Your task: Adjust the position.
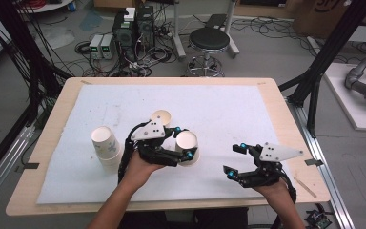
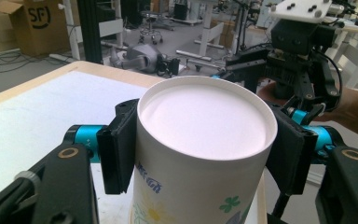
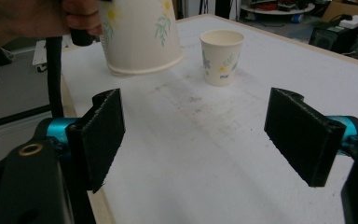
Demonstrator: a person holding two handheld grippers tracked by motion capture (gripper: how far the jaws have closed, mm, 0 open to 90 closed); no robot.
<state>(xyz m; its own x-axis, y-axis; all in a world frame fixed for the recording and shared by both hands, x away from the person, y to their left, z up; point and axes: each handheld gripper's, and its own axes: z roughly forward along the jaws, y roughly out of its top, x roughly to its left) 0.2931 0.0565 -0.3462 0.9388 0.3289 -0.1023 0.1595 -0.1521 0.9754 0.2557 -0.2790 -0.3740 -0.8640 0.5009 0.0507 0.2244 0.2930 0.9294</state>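
While the high view lays out the whole white-padded table, it gives the held paper cup merely as a pale round end between the fingers of the left gripper, near the table's middle. Seen from the left gripper view, that upside-down paper cup has both black pads pressed flat against its sides, its closed base facing the camera and a yellow flower and green clover print on its wall; the left gripper is clamped on it. Past it, this view catches the right gripper from the front.

From above, a stack of inverted cups stands to the left, and an upright cup sits just behind the left hand. Only the right gripper view shows the upright cup open-mouthed with floral print, and the held cup's rim hanging close over the mat. The right gripper has its fingers wide apart with bare mat between them.
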